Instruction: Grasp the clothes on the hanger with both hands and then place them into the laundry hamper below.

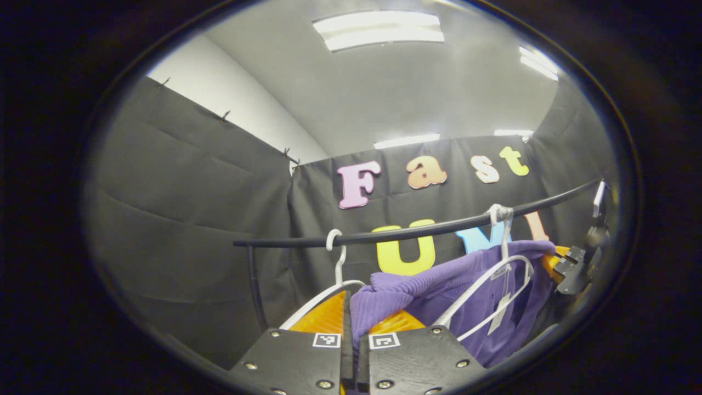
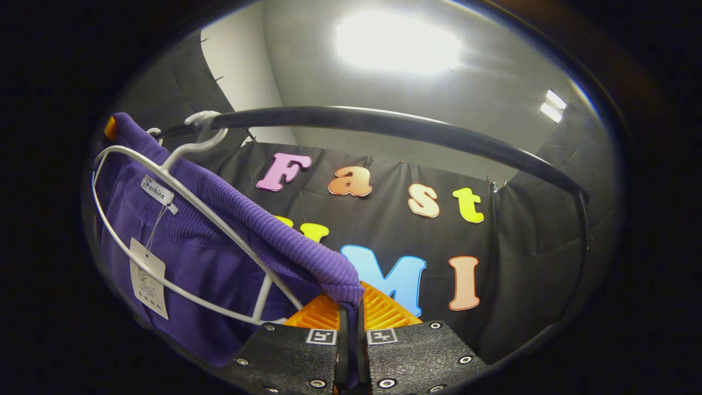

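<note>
Each gripper [image 1: 351, 323] [image 2: 351, 312] has ridged orange fingers [image 1: 323, 317], black textured plates with silver screws, and square black-and-white markers.

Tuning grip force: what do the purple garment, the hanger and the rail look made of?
Purple garment: soft ribbed knit, matte; the rib lines show along its rolled edge. Hanger: thin white rod, smooth and slightly glossy; plastic or coated wire, cannot tell which. Rail: round black tube with a dull sheen, probably painted metal.

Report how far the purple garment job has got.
Done: both grasps look made. The left gripper and right gripper each pinch a shoulder edge of the purple sweater. In hand: it still drapes over the white hanger on the black rail. Left: pulling it off and lowering it into the hamper.
</note>
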